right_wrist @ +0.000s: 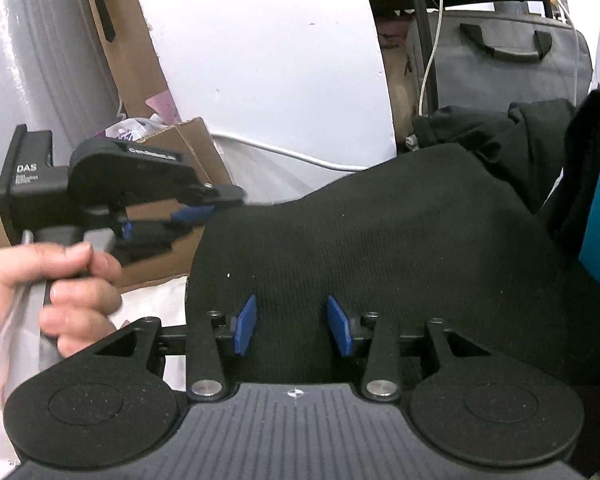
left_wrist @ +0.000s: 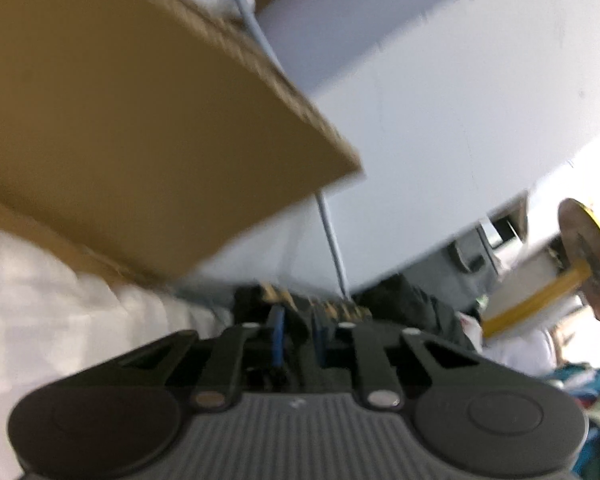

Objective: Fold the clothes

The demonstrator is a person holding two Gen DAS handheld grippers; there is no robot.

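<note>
Two claws: left claw (right_wrist: 204,210) clenched on black garment (right_wrist: 380,248), handle in fist; right claw (right_wrist: 292,326) released above it.

The right gripper (right_wrist: 292,326) is pointing forward and slightly down, its blue pads (right_wrist: 246,326) standing apart with the jaws parted. To its left and farther off, the left gripper (right_wrist: 210,210) is lying roughly level and pointing right, its blue-tipped jaws drawn nearly together around a dark edge. The person's left hand (right_wrist: 44,292) is wrapping its grey handle, fingers curling around the front. In the left wrist view, heavily blurred, its pads (left_wrist: 277,336) are sitting close together.
</note>
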